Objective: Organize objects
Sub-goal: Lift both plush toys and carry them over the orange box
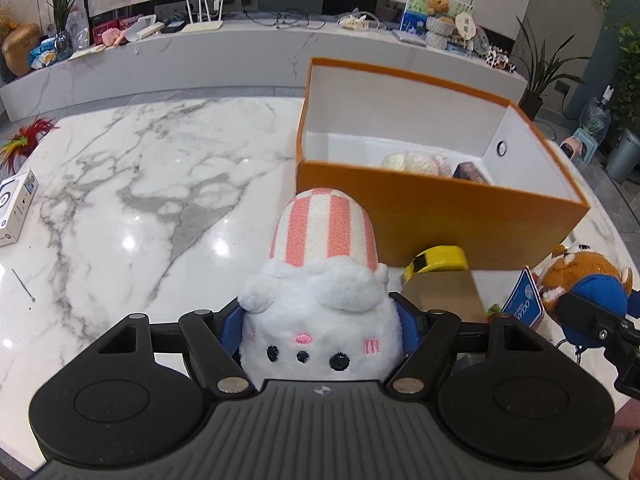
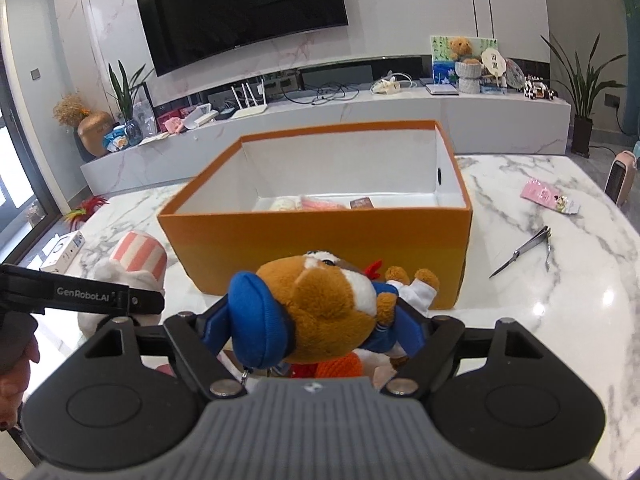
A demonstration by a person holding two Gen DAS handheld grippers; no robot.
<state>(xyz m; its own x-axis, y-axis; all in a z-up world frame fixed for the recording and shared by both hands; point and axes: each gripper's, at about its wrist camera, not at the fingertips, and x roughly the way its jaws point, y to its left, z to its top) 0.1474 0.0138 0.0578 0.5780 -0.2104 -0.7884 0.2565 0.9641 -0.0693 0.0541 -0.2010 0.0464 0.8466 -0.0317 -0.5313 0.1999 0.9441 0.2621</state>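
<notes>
- The left gripper (image 1: 320,320) is squeezing a white bunny toy (image 1: 320,320) with a pink striped hat, one blue finger on each side of its soft body
- The right gripper (image 2: 312,320) is squeezing a brown bear toy (image 2: 328,316) with a blue cap, and the bear is lying sideways between the fingers
- The orange box (image 2: 320,256) is sitting on the marble table (image 2: 560,300) just ahead of both grippers, open at the top, with a few things already lying inside
- The bunny's tall hat is sticking out in front of the left gripper, so it may be bumping the near wall of the box if it is not going high enough
- Both toys are squashy, so one could be slipping out before it is over the box
- The two grippers are very close, side by side, so they could be knocking each other on the way in
- A yellow tape measure (image 1: 438,258) is lying in front of the left gripper and to its right, just beside the box, and a low move could be pushing it
</notes>
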